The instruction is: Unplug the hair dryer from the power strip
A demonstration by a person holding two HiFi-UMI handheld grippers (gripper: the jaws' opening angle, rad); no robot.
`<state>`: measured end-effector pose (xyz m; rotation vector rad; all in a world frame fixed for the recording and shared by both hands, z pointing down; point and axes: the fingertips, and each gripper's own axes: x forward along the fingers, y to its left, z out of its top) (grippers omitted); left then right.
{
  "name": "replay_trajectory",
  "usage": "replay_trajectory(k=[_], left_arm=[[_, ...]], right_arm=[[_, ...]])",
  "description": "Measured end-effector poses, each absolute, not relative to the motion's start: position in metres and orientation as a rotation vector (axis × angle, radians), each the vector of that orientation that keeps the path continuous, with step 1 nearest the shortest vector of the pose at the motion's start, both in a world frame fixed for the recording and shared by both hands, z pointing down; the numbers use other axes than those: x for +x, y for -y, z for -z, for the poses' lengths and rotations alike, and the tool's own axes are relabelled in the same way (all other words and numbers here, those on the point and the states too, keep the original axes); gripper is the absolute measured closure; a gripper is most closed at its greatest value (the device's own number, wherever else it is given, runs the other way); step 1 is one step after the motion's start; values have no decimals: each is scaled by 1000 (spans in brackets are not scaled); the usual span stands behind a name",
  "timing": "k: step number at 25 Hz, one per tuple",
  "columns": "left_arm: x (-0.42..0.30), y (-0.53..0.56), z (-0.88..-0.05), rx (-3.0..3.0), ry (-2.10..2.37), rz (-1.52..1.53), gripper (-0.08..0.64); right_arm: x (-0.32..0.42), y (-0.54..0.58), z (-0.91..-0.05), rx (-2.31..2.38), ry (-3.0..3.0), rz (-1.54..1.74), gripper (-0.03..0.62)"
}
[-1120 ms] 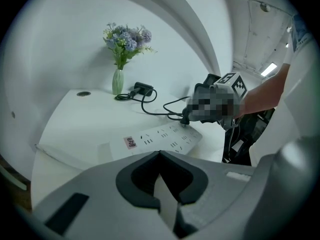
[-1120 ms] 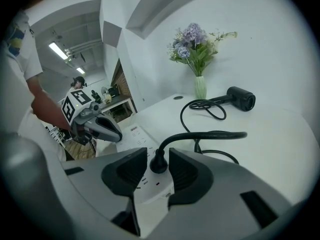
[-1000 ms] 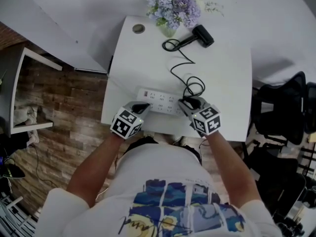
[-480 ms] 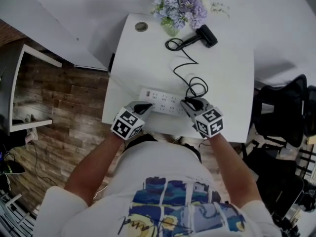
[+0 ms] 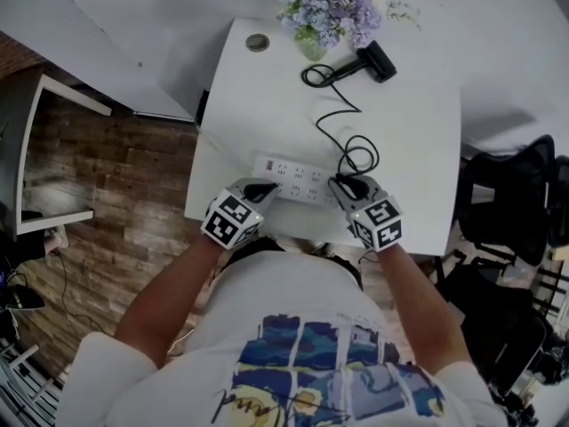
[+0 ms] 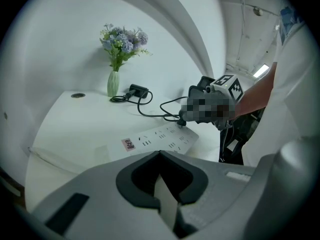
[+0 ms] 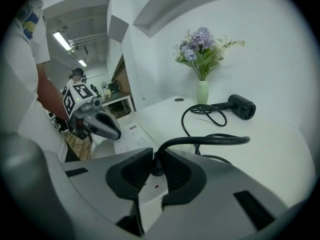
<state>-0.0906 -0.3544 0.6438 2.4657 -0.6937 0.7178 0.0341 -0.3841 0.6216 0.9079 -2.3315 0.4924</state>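
**At the desk's near edge: closing on the plug before the pull**

On the white desk [image 5: 409, 149], the power strip [image 5: 298, 182] lies across the near edge with a gripper at each end. The right hand-held gripper [image 5: 345, 185] has its jaws closing round the black plug [image 7: 157, 167], and the pads appear to meet the plug's sides. The plug looks seated at the strip's right end.

The grip should fall on the plug body, not on the cord [image 5: 333, 118] arching out of it. The pull should run straight out along the pins, without rocking.

The left hand-held gripper [image 6: 160, 156], tips pressed together and carrying nothing visible, sits over the strip's left end. Contact cannot be confirmed. Bearing down there would keep the strip from lifting with the plug.

The hair dryer [image 5: 369, 62] lies well apart at the desk's far side, by the flowers [image 5: 333, 7]. The looped cord joins it to the plug.
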Motion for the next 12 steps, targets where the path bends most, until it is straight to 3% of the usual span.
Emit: replay_trajectory(k=[12], left_arm=[[-92, 355, -648, 2461, 684, -786, 558]], right_arm=[[32, 380, -619, 926, 2294, -421, 537]])
